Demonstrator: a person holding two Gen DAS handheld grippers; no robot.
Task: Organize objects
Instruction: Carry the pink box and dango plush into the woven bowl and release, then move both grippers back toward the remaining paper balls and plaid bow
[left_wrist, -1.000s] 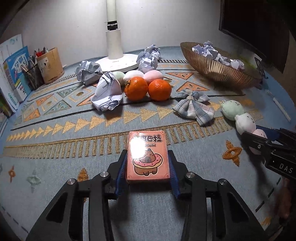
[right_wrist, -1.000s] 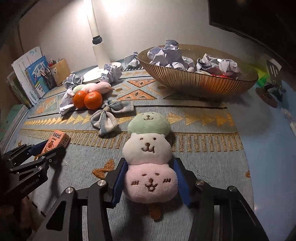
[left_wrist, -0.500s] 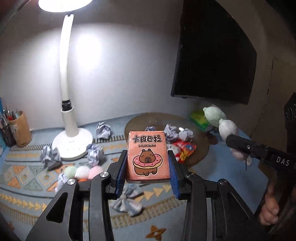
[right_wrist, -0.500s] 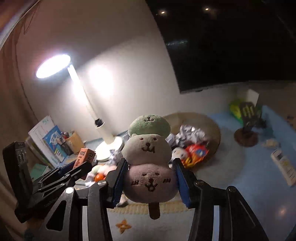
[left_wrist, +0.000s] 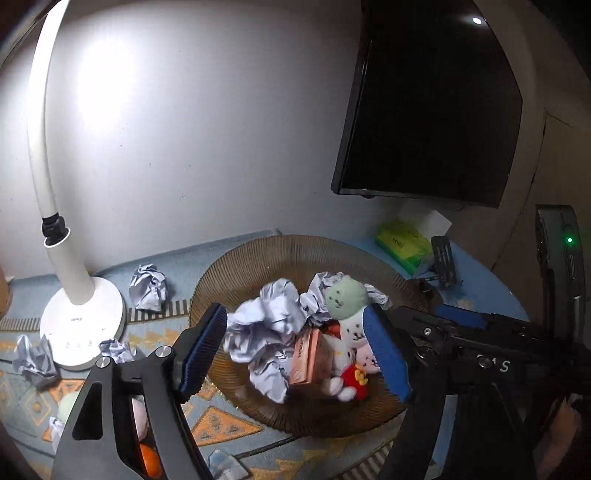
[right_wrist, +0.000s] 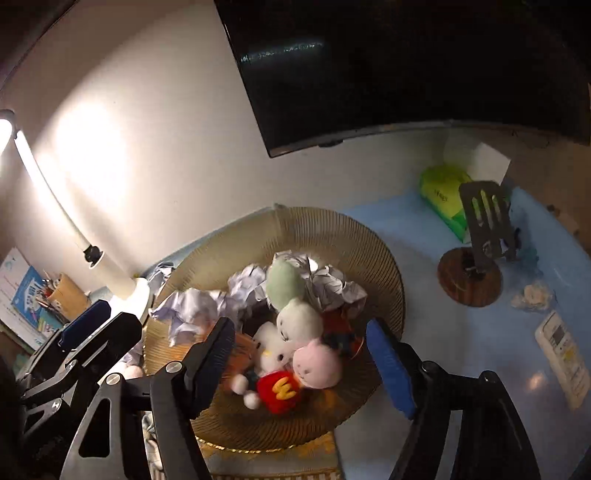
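Bowl (right_wrist: 388, 266) holds plush (right_wrist: 295, 314), below opening fingers (right_wrist: 388, 363).

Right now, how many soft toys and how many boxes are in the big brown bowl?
Soft toys: 2, the green, white and pink three-ball plush skewer and the white plush doll in a red outfit
Boxes: 1, the pink cardboard card box
Total: 3, all inside the ribbed brown bowl

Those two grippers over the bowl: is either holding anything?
No. Both the left gripper and the right gripper are opening, empty, above the bowl.
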